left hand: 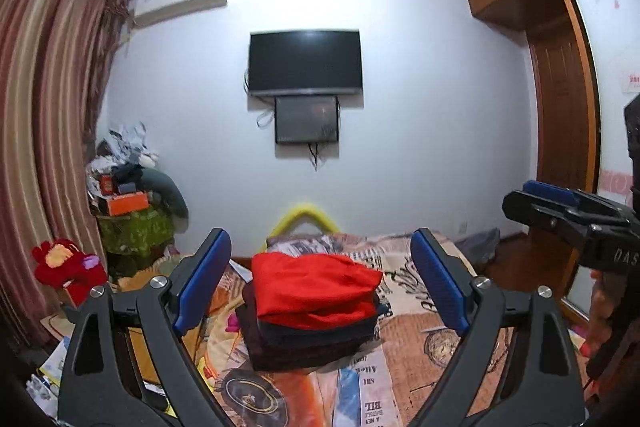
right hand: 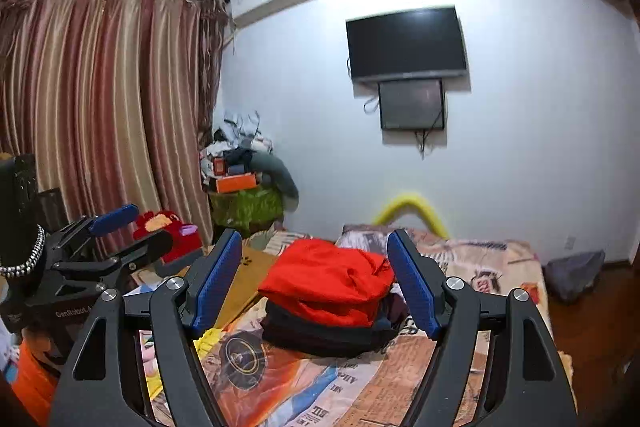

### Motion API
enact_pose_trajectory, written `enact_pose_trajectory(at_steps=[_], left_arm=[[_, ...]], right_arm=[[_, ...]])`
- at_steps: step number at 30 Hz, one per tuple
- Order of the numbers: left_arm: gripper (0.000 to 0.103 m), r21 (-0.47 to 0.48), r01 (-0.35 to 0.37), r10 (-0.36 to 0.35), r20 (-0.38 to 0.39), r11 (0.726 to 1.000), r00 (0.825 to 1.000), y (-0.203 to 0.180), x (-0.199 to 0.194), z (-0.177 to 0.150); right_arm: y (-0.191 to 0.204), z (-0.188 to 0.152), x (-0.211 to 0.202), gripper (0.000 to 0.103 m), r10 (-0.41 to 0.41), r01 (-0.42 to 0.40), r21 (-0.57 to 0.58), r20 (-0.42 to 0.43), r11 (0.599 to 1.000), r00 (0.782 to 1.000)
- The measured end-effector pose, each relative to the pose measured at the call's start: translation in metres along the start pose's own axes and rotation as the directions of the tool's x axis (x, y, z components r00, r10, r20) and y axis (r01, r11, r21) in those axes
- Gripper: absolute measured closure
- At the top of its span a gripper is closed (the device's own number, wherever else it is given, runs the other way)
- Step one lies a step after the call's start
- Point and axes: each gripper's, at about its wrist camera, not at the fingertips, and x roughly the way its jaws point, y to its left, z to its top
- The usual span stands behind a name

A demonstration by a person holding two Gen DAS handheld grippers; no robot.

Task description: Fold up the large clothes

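Both claws are hanging level over the near end of the printed newspaper-pattern bedspread (left hand: 424, 339), and neither is gripping anything: the left gripper (left hand: 320, 279) is standing with its blue-padded jaws spread wide, the right gripper (right hand: 316, 281) is gaping a little narrower, with only air between the pads. Out ahead, the folded red garment (left hand: 316, 287) is sitting on top of a stack of folded dark clothes (left hand: 312, 343) in the middle of the bed, well apart from both. On the far wall a black flat television (left hand: 305, 62) is hanging above a smaller dark screen (left hand: 307, 119); striped brown curtains (right hand: 100, 99) are hanging at the left
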Motion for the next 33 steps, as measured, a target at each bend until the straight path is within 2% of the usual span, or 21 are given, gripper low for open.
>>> enact_pose_trajectory(at_steps=[4,6,8,10,17,33], left_arm=[[0.011,0.007,0.003,-0.004,0.044,1.000,0.999,-0.009,-0.021,-0.003],[0.005,0.015,0.003,-0.004,0.055,1.000,0.998,-0.014,-0.028,-0.004],[0.000,0.019,-0.013,0.012,0.065,1.000,0.998,-0.015,-0.031,-0.006],[0.000,0.014,-0.025,0.024,0.070,1.000,0.997,-0.016,-0.034,-0.007],[0.000,-0.017,-0.036,0.037,0.053,0.999,0.998,-0.011,-0.029,-0.012],[0.000,-0.043,-0.036,0.037,0.022,0.998,0.999,-0.006,-0.023,-0.022]], right_arm=[[0.002,-0.010,-0.004,0.031,-0.004,0.004,0.001,0.018,1.000,1.000],[0.001,-0.014,-0.003,0.030,0.001,-0.001,0.014,0.024,1.000,1.000],[0.003,-0.016,0.000,0.024,0.003,-0.004,0.025,0.025,1.000,1.000],[0.003,-0.017,0.001,0.015,-0.004,0.003,0.031,0.034,1.000,0.999],[0.003,-0.017,-0.001,0.007,-0.033,0.031,0.045,0.040,0.998,0.999],[0.006,-0.029,-0.009,0.006,-0.041,0.041,0.038,0.017,0.998,0.999]])
